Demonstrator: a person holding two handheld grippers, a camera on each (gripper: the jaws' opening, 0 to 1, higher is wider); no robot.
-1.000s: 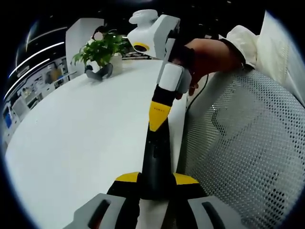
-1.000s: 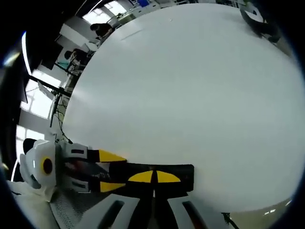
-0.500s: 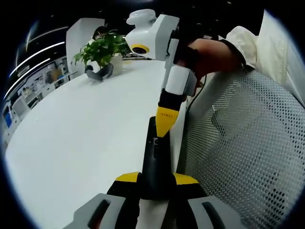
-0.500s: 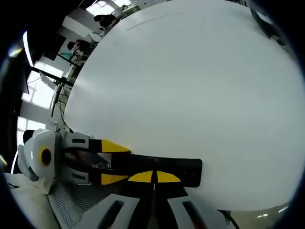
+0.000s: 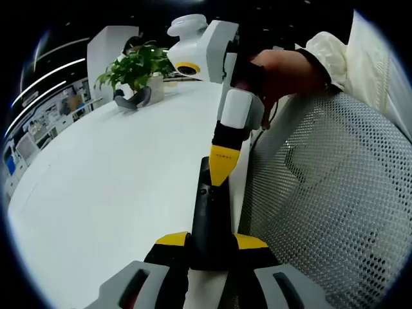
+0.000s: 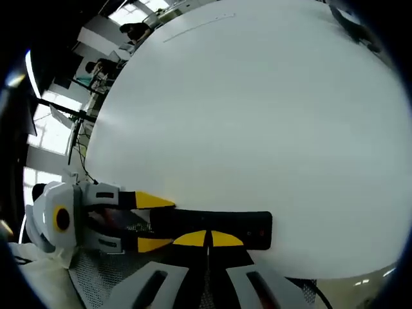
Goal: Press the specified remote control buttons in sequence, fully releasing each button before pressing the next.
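Note:
A black remote control [image 5: 207, 212] sticks out forward along the right edge of the white table [image 5: 109, 180], and my left gripper [image 5: 211, 241] is shut on its near end. My right gripper [image 5: 221, 170] comes down from above with its yellow tips together, touching the remote's far part near a small button. In the right gripper view the remote [image 6: 238, 224] lies crosswise just above my right gripper [image 6: 209, 239], which is shut. The left gripper [image 6: 153, 222] clamps the remote's left end there.
A potted green plant [image 5: 135, 67] and a dark curved object [image 5: 133, 100] stand at the table's far end. A white mesh chair back [image 5: 322, 193] sits close on the right. A hand [image 5: 283, 71] in a white sleeve holds the right gripper. People sit far off [image 6: 132, 31].
The right gripper's tips have come down the remote a little toward the left gripper and now rest on its far part. The left gripper keeps its hold.

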